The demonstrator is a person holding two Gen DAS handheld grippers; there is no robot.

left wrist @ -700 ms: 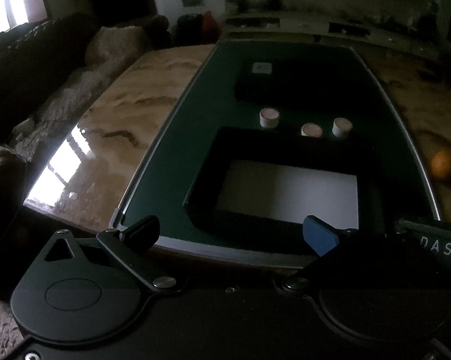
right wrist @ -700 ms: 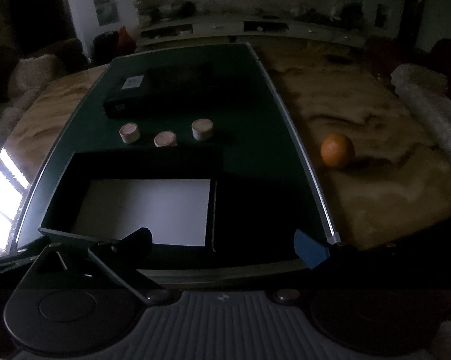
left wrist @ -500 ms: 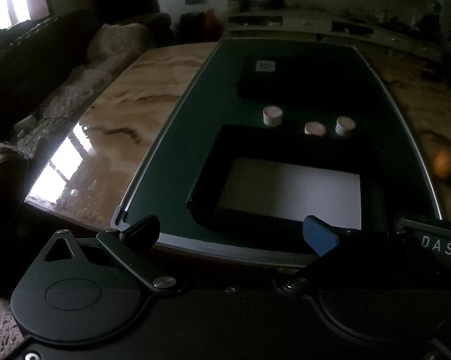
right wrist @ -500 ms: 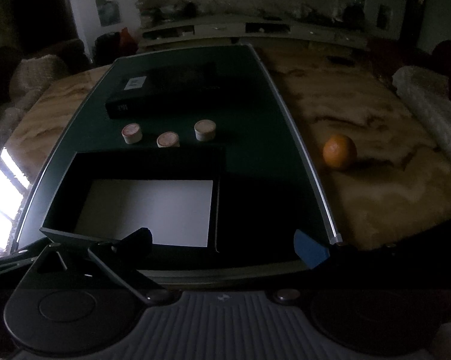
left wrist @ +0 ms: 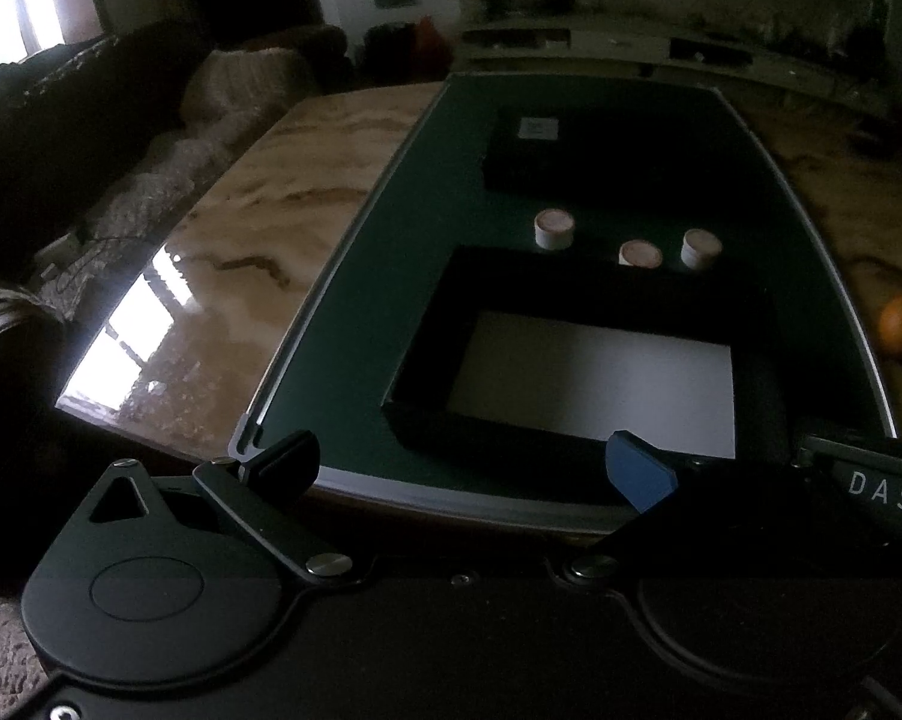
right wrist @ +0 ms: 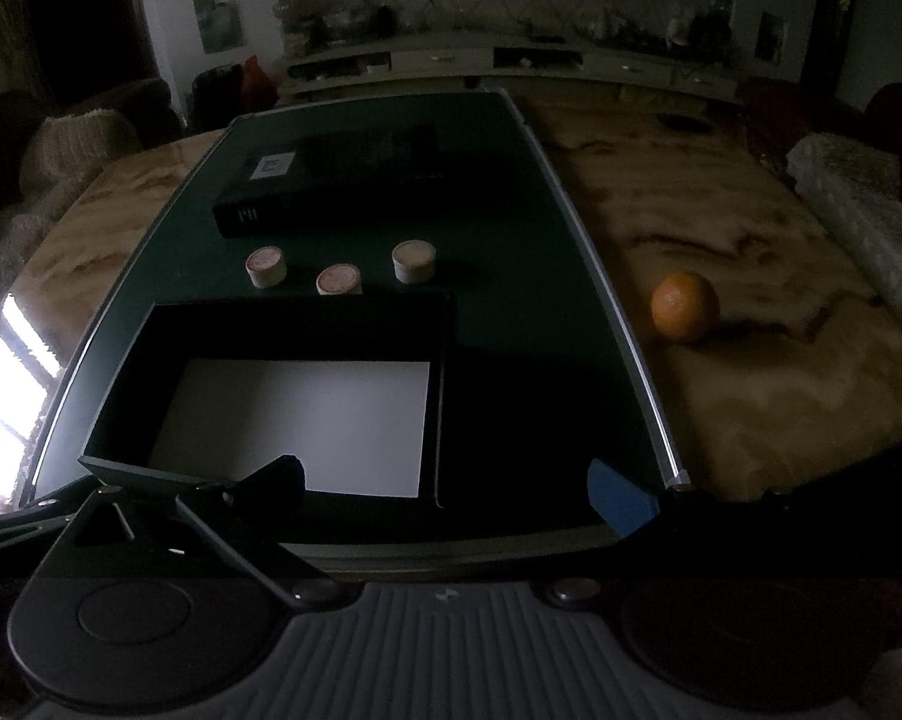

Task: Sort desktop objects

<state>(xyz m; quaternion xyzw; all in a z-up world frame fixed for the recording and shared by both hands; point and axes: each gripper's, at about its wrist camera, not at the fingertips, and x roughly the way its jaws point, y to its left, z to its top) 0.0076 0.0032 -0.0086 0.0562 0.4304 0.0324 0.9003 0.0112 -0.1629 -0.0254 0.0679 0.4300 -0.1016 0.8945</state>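
Three short white cylinders stand in a row on the dark green mat (right wrist: 511, 324): left one (right wrist: 266, 266), middle one (right wrist: 338, 279), right one (right wrist: 414, 261). They also show in the left wrist view (left wrist: 553, 230), (left wrist: 640, 253), (left wrist: 700, 248). An open black box with a white bottom (right wrist: 306, 420) lies in front of them, also in the left wrist view (left wrist: 595, 384). My left gripper (left wrist: 463, 471) is open and empty at the mat's near edge. My right gripper (right wrist: 444, 495) is open and empty over the box's near side.
A closed black box with a white label (right wrist: 330, 180) lies behind the cylinders. An orange (right wrist: 685, 306) sits on the marble table (right wrist: 751, 390) right of the mat. A sofa with a blanket (left wrist: 90, 138) is on the left.
Both grippers have drawn back and risen slightly; the mat and objects sit a little lower and farther in view. Nothing on the table moved.
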